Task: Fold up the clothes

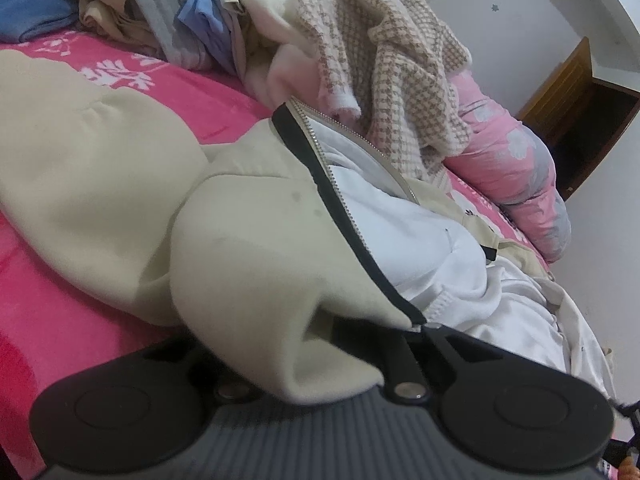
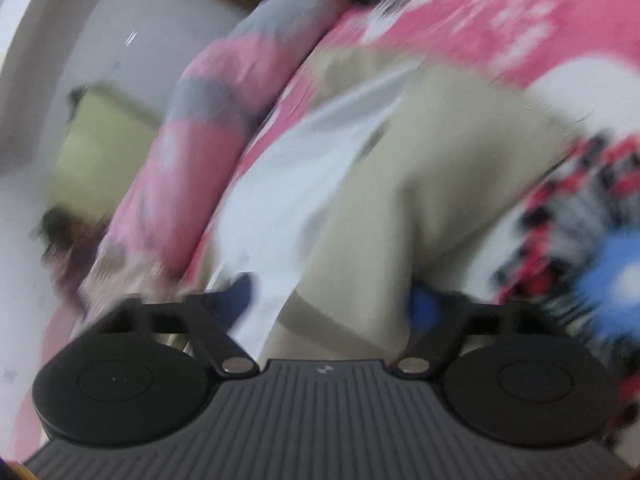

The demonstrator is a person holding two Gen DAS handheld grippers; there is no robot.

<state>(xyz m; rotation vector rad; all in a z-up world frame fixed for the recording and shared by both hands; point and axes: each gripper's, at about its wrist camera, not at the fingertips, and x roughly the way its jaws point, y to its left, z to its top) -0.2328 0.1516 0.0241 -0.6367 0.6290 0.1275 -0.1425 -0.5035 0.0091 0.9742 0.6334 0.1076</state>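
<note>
**Cream zip jacket halfway to folded, both claws in the fabric**

Right up against the left wrist lens we've got the left claw [image 1: 404,330] pressed together on the cream fleece zip-up jacket with black zipper tape and white lining [image 1: 240,240], pinching it at the bottom end of the zipper edge. That jacket is sprawled open across the pink floral bed cover [image 1: 224,112], lining up, one sleeve flopped off to the left.

Over on the right wrist view everything's smeared with motion blur. The right claw [image 2: 332,300] has its blue-tipped fingers [image 2: 424,308] spread partway with jacket fabric sitting between them, but we can't see the pads actually pressing on it, so we'd call it loose, not a grip.

Handling-wise, our guess: it's soft, light, floppy stuff that'll sag and bunch wherever it isn't held. Fleece shouldn't be slippery, the lining maybe a bit more. The zipper tape and hem look like the firmest bits, so those edges are where we'd grab, one claw per corner, to keep the fold line straight.

No baskets or bins in sight. The only "container" is the bed itself, holding a heap of unfolded clothes [image 1: 168,12] at the far side, including a beige houndstooth knit [image 1: 392,60], plus a pink flowered pillow [image 1: 516,160] by the wall.
</note>
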